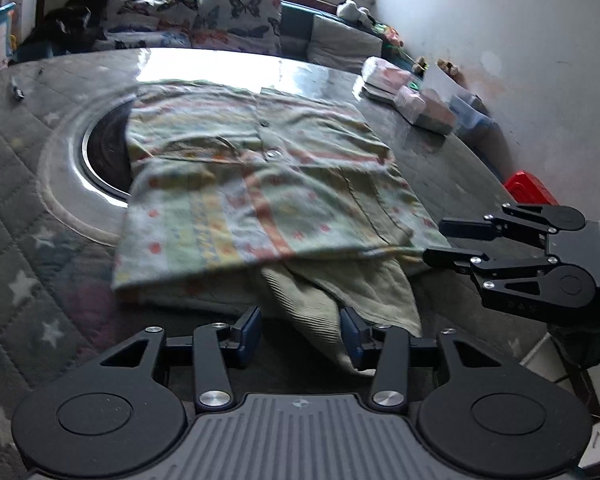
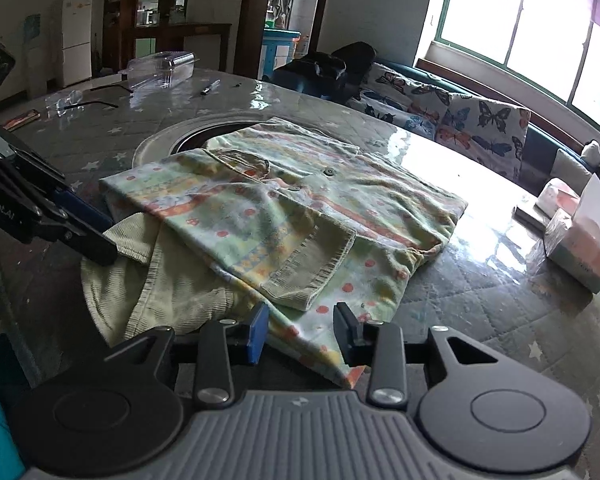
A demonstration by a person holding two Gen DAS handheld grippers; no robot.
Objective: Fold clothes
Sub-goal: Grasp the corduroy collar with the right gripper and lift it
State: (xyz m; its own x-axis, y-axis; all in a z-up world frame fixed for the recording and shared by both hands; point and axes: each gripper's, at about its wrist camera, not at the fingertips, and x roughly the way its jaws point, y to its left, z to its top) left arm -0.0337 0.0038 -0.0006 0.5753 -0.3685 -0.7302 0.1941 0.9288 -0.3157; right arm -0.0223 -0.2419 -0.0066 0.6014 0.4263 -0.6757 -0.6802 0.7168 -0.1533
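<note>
The patterned shirt (image 1: pixel 256 184) is lying folded on the bench (image 1: pixel 60 184), just ahead of both tongs, partly covering the round inset in the benchtop. The left tongs (image 1: pixel 300 330) are standing open, gripping nothing, their pads straddling the pale ribbed garment (image 1: pixel 340 296) that is poking out from under the shirt's near edge. The right tongs (image 2: pixel 302 330) are also gaping open (nothing between the pads), hovering at the shirt's near corner. Beyond the right tongs, well apart, tissue packs (image 2: pixel 580 248) are sitting on the bench.
</note>
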